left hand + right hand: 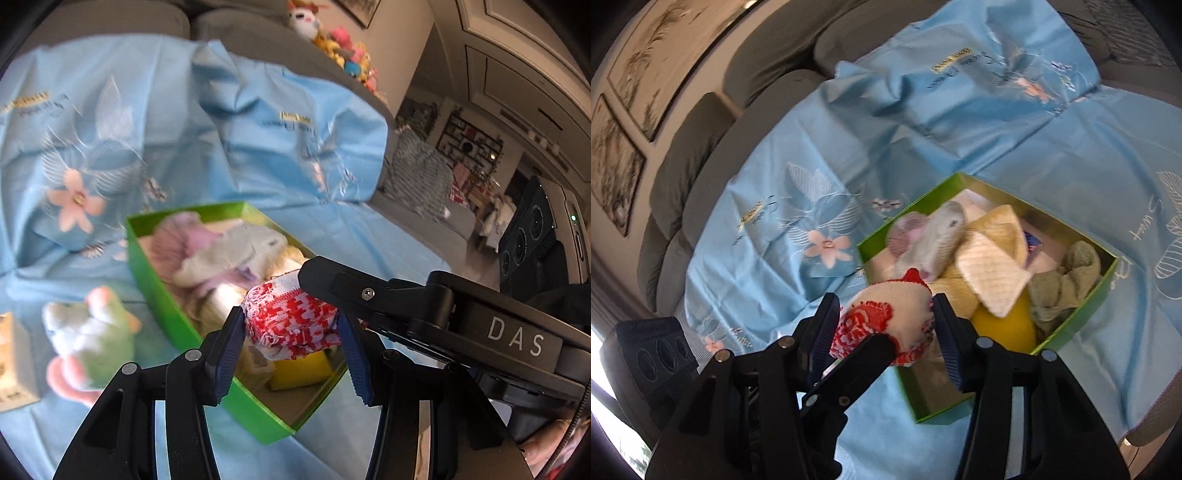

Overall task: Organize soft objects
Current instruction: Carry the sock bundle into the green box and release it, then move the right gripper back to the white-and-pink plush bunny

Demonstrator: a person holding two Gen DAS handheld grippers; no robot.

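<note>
A red-and-white knitted soft bundle (291, 325) hangs over the near end of an open green box (155, 295). My left gripper (290, 319) is shut on it, blue pads pressing both sides. My right gripper (886, 308) is shut on the same bundle (897, 314) from the other side. One of its black fingers (328, 280) reaches in from the right in the left wrist view. The green box (1071, 332) holds a grey plush (942, 232), yellow and white cloths (990, 273) and a green sock (1067, 280).
A light blue flowered sheet (258, 155) covers a grey sofa (701, 147). A green-white plush with pink feet (92, 332) and a white carton (14, 362) lie left of the box. Small plush toys (343, 48) line the sofa back. A black lens unit (528, 229) stands at the right.
</note>
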